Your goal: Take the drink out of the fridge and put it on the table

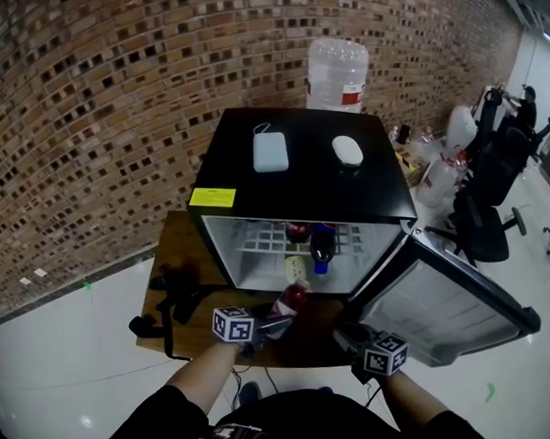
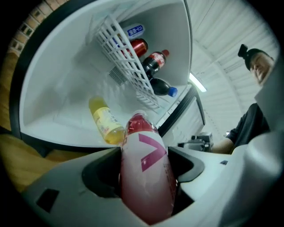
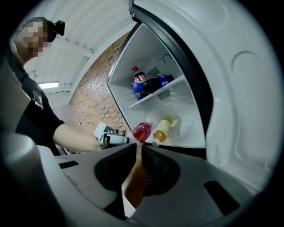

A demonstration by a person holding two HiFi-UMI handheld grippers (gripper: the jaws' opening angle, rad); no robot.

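Bottle grip: my left gripper [image 1: 272, 327] clamps the red plastic drink bottle [image 2: 146, 177] mid-body for a steady carry, just outside the open black mini fridge [image 1: 305, 165], above the brown wooden table [image 1: 176, 242]. Right gripper [image 1: 350, 336] is nearly closed and empty, probably spare.

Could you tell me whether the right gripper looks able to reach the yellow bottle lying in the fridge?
Probably yes: the fridge door stands open and the yellow bottle lies near the front, though the left gripper holding the red bottle crowds it.
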